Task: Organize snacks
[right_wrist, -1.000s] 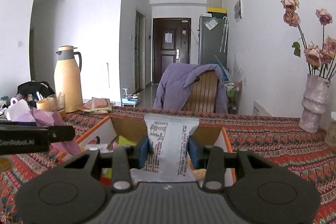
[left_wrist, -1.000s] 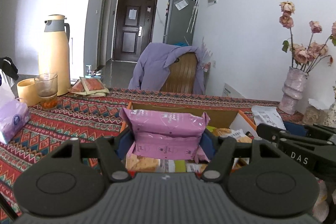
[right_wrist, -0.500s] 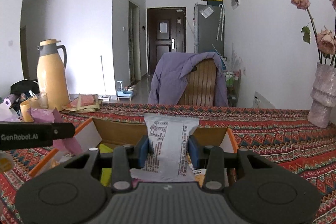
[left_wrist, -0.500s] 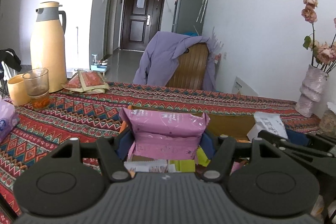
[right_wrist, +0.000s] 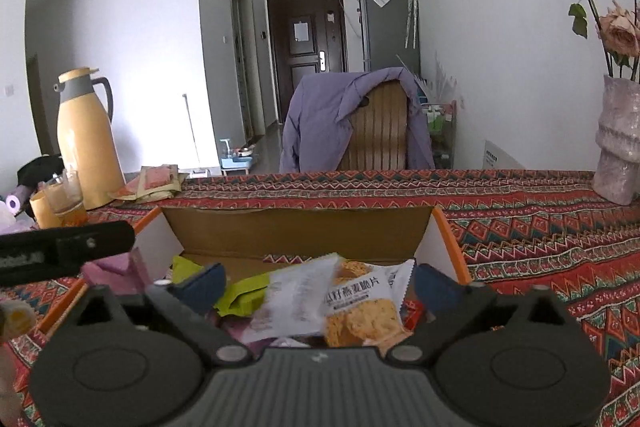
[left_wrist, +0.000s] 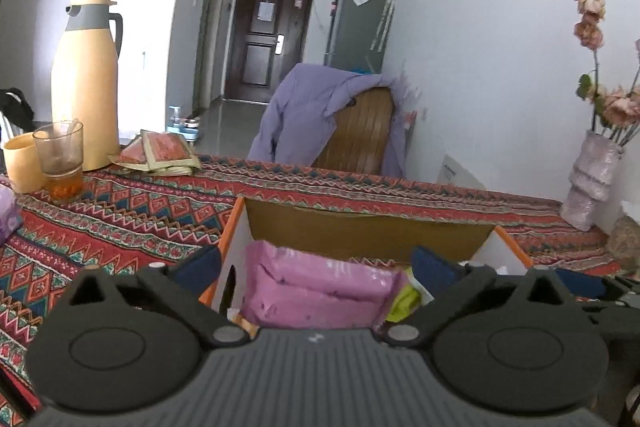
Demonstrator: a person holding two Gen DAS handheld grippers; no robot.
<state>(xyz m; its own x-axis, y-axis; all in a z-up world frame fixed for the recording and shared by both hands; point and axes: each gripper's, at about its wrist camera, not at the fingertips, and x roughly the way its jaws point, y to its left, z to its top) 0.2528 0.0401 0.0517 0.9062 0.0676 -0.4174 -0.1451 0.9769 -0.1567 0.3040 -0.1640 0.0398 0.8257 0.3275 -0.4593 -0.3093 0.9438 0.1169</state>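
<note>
A: What is the left gripper (left_wrist: pixel 316 267) doing over the cardboard box (left_wrist: pixel 368 233)?

B: Its jaws have just been opening and are now standing wide apart. The pink snack packet (left_wrist: pixel 320 293) is lying between them inside the box, near the box's left wall, and neither pad is touching it.

A: How is that packet lying?

B: Its long axis is running left to right across the left wrist view, crosswise to the fingers, and it is lying on the other snacks rather than standing up.

A: And the right gripper (right_wrist: pixel 318 283)?

B: Its jaws have just been opening too and are spread wide. The white wrapper (right_wrist: pixel 292 301) is sitting loose between the fingers, blurred, clear of both pads, over the pile in the box. It is tilting, with its long axis running from lower left up to upper right.

A: What is lying beside it?

B: An oat crisp packet (right_wrist: pixel 368 311) is lying just to its right, print facing up, with a green packet (right_wrist: pixel 240 293) to its left.

A: Where is the box?

B: It is sitting on the red patterned tablecloth (right_wrist: pixel 520 227), with a yellow thermos jug (right_wrist: pixel 86 139) well off to the left and a vase (right_wrist: pixel 618 151) to the right.
</note>
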